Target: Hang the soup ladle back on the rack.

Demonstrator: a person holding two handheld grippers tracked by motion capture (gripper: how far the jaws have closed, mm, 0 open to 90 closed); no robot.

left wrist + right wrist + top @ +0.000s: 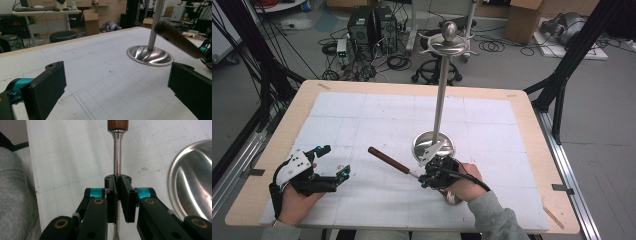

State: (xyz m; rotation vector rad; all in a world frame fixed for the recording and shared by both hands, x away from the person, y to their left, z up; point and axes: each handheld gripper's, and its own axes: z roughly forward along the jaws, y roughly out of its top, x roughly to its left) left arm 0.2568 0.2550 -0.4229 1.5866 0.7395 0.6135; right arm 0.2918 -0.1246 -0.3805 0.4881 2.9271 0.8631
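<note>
While the right tongs point(117, 182) pinch the utensil point(388, 161) by its metal shank, wooden handle angled away from the steel stand point(433, 143), presumably for hanging, the left tongs point(333, 161) wait spread wide on the worktop point(362, 110).

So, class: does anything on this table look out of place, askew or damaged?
Nothing looks damaged or spilled. The right gripper clamps the utensil by its metal shank, wooden handle raised and slanted. The steel stand is upright, and the left gripper is open.
</note>
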